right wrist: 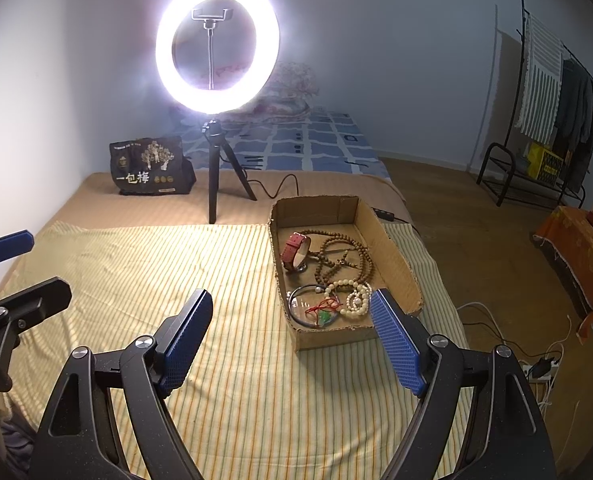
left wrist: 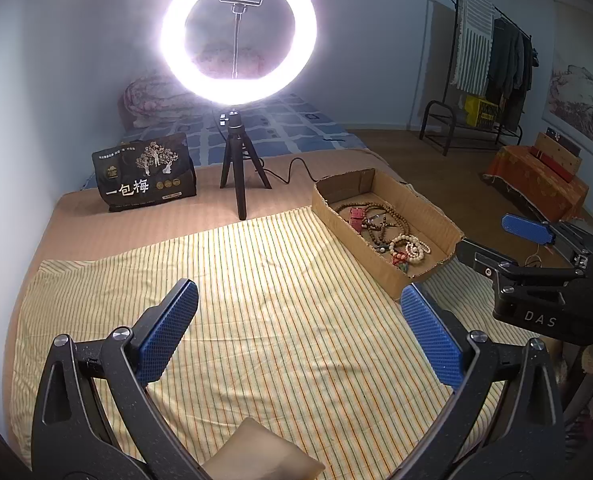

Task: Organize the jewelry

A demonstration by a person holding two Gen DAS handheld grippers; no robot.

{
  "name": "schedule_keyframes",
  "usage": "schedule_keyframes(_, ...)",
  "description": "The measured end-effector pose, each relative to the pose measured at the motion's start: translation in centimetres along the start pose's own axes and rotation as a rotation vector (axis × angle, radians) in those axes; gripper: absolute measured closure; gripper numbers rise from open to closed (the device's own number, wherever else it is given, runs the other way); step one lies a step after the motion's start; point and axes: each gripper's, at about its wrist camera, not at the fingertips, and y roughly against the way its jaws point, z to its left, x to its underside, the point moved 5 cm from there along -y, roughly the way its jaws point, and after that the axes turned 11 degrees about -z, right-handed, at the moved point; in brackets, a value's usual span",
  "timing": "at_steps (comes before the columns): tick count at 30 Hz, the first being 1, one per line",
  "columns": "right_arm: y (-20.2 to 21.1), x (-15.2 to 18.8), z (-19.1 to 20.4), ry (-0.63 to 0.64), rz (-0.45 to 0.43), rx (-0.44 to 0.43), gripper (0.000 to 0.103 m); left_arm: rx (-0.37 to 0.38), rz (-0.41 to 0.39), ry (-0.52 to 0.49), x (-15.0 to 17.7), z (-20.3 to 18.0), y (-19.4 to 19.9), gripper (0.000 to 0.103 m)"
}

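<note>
Jewelry (right wrist: 328, 276) inside cardboard box (right wrist: 392, 240)

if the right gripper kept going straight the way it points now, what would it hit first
Probably the striped cloth on the bed, just left of the cardboard box. The right gripper is open and empty, angled downward; beyond that lies the ring light tripod. Depth is uncertain.

Jewelry (left wrist: 384, 228) inside cardboard box (left wrist: 380, 268)

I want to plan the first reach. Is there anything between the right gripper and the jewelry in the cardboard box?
Only the box's own low front wall. The right gripper is open and empty above the striped cloth, just short of the box. The jewelry lies uncovered, so reaching from above over the wall looks free.
</note>
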Motion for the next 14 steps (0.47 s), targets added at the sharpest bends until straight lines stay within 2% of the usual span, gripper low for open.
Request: schedule_keyframes(14,-0.07,0.28,-0.2,0.007,0.005,0.0,0.022,0.0,-0.025,-0.02,-0.38,0.13,0.45,0.0)
